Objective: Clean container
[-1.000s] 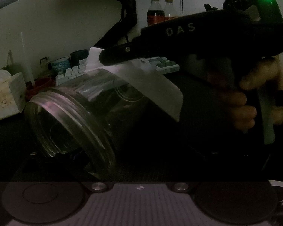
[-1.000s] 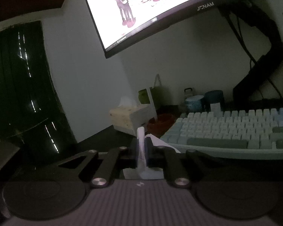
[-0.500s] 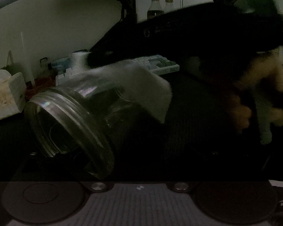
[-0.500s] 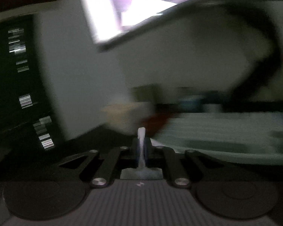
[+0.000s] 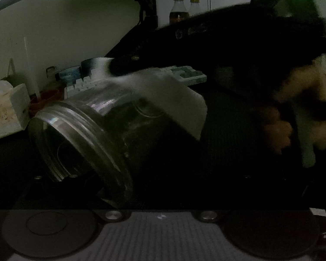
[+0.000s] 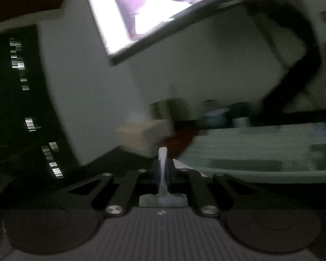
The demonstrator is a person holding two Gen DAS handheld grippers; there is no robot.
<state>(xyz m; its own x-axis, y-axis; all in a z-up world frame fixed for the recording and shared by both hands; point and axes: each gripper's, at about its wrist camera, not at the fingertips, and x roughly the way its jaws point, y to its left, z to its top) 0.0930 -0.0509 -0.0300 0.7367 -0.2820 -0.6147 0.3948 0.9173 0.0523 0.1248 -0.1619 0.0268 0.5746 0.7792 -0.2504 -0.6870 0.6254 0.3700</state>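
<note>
The glass jar (image 5: 82, 139) lay tilted on its side, low in front of the left claw, its open threaded mouth turned to the left wrist camera; I saw nothing inside it, only dark reflections. The left claw itself was lost in the dark under the jar, so I cannot tell if it gripped the jar. The right claw (image 6: 163, 169) was closed narrow on a white wipe (image 5: 169, 100), which lay draped over the upper side of the jar. A hand (image 5: 293, 117) held the right claw's handle at the right.

Compared with one second before, the jar had stayed in the same place, while the wipe had slid a little along the glass and the right claw looked blurred and slightly higher. The right wrist view had also become blurred.

The surface (image 5: 228, 143) was dark. On it, behind the jar, stood a pale keyboard (image 6: 260, 150), a tissue box (image 5: 4, 111) at the left and some small cups (image 5: 69, 76). Two bottles (image 5: 179, 8) stood by the wall, under a bright monitor (image 6: 154, 6) on a black arm.
</note>
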